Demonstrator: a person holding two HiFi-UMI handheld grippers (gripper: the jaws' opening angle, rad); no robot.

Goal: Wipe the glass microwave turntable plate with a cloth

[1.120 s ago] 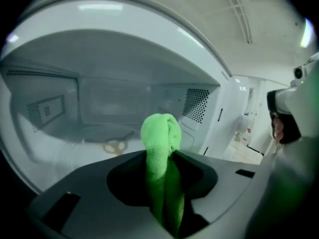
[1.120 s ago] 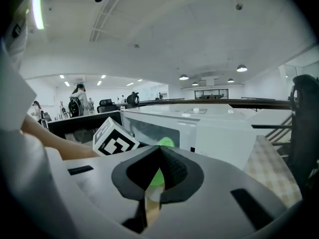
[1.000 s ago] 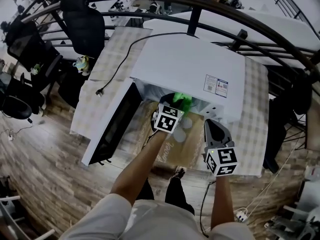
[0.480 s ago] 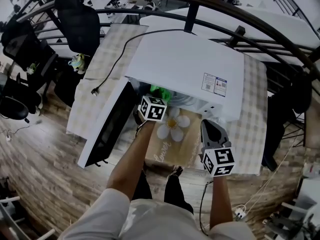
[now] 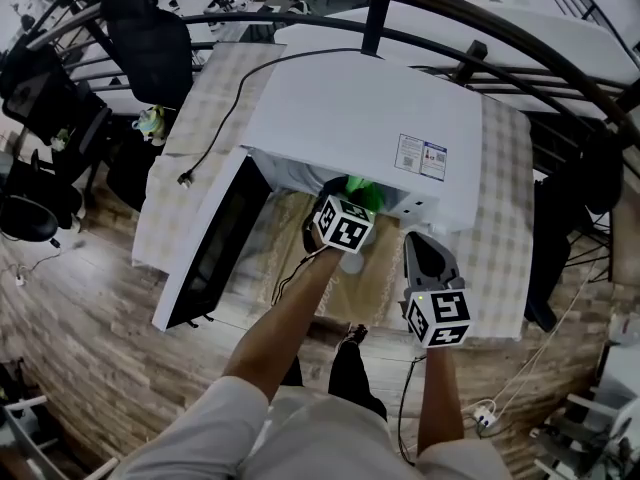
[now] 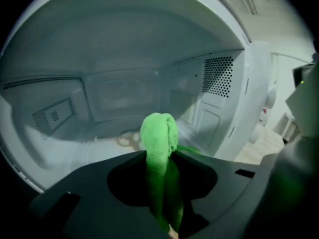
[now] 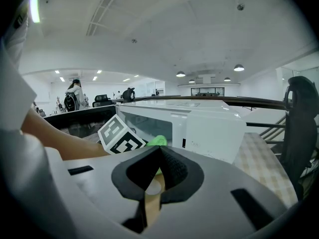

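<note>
White microwave (image 5: 370,118) on checked tablecloth (image 5: 500,253), door (image 5: 215,253) swung open at 7 o'clock of the body, sticker (image 5: 423,156) on its top toward 4 o'clock. Black power cord (image 5: 232,118) runs off the top toward 9 o'clock, plug (image 5: 184,178) lying loose on the tablecloth. Black office chair (image 5: 150,38) at 10 o'clock, black curved rail (image 5: 480,13) across 12 o'clock, wood floor (image 5: 90,368) at 8 o'clock. Right gripper view: person with backpack (image 7: 75,96) far off at 9 o'clock, ceiling lights (image 7: 239,67) at 2 o'clock
</note>
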